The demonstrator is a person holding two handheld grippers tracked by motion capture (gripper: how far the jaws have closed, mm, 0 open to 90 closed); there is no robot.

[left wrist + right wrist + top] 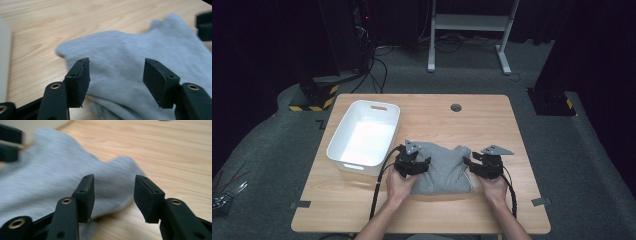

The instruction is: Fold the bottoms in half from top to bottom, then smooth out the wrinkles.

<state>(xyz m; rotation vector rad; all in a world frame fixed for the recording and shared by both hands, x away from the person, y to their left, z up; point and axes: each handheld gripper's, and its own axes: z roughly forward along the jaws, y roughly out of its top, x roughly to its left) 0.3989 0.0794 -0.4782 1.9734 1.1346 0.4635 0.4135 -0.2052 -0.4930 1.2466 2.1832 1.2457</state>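
With both jaws spread, bring the left tool [423, 161] and right tool [469, 162] down onto the grey garment [443, 170] edges just ahead of each, pinching evenly before lifting.

A white plastic bin [363, 137] sits empty on the left of the wooden table [492, 120], with 1 round grommet hole [456, 107] near its far edge.

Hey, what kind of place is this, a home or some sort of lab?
Probably a lab or recording studio, not a home: a lone wooden table on grey carpet, dark curtains around it, loose cables on the floor, and yellow-and-black hazard tape on an equipment base.
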